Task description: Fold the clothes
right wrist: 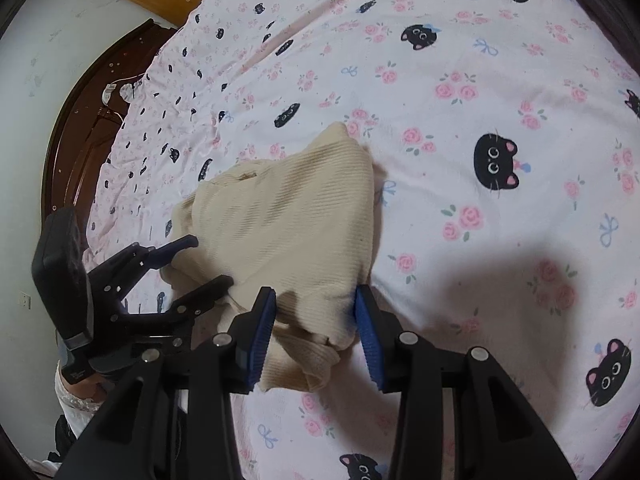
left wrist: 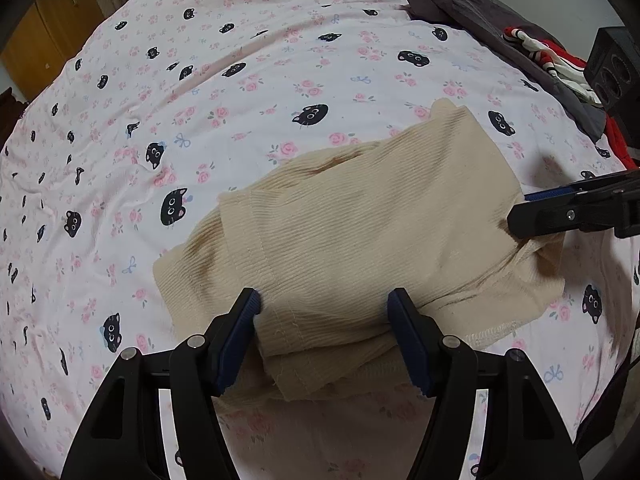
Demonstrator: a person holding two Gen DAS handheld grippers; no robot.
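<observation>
A cream ribbed garment (left wrist: 352,240) lies folded in a compact bundle on the bed; it also shows in the right wrist view (right wrist: 288,232). My left gripper (left wrist: 324,304) is open, its blue-padded jaws on either side of the garment's near edge. It also shows in the right wrist view (right wrist: 208,260), at the garment's left side. My right gripper (right wrist: 316,304) is open, its jaws astride the garment's near corner. In the left wrist view its fingers (left wrist: 560,208) reach the garment's right edge.
The bed carries a pink sheet (left wrist: 240,80) printed with black cats and roses. A dark garment (left wrist: 460,4) and red-and-white clothes (left wrist: 540,52) lie at the far right. A dark wooden bed frame (right wrist: 84,120) and a wooden cabinet (left wrist: 44,36) border the bed.
</observation>
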